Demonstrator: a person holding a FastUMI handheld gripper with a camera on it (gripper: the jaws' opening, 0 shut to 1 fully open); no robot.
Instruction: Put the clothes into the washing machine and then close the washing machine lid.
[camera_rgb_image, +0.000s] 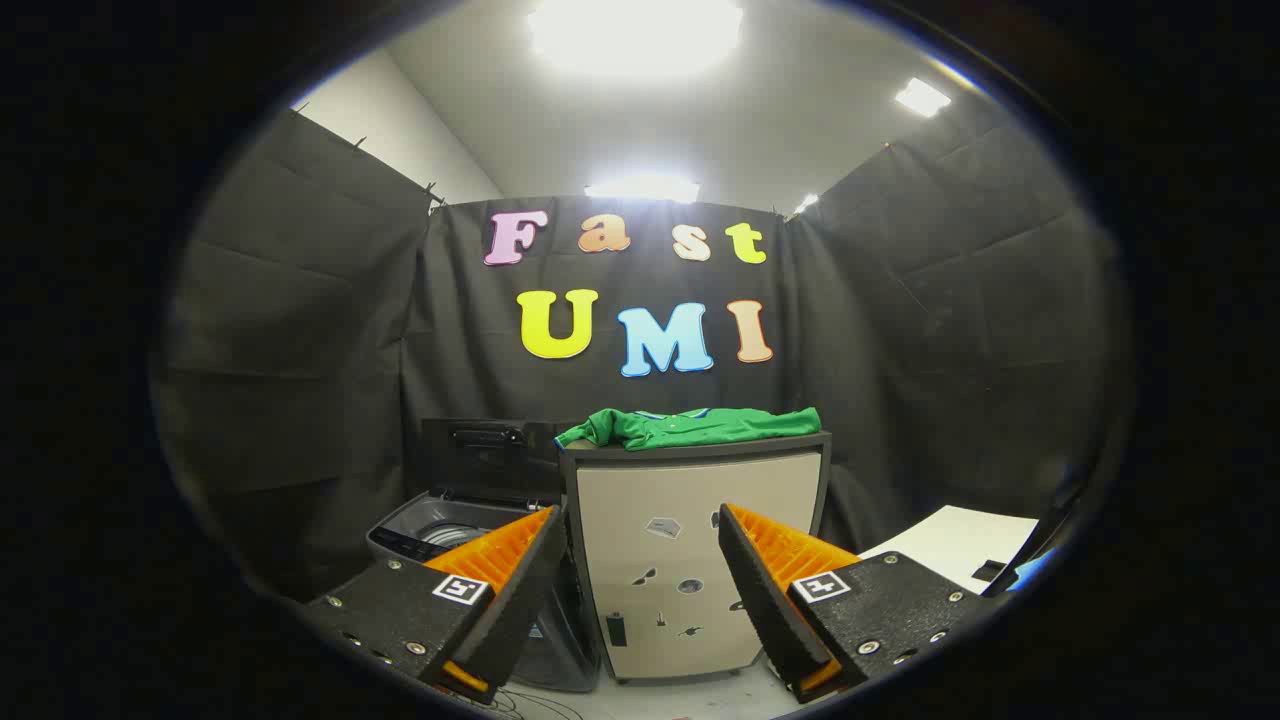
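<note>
A green garment (695, 427) lies spread on top of a beige cabinet (690, 520), well beyond my fingers. To the cabinet's left stands a dark top-loading washing machine (440, 530) with its lid (485, 455) raised upright at the back; part of the drum opening shows. My gripper (640, 520) is open, held back from the cabinet with nothing between its fingers; the cabinet front shows through the gap.
Black cloth walls close the booth on three sides. A white surface (955, 545) sits to the right of the cabinet, with a dark object at its near end. Several stickers mark the cabinet front. Pale floor lies under the cabinet.
</note>
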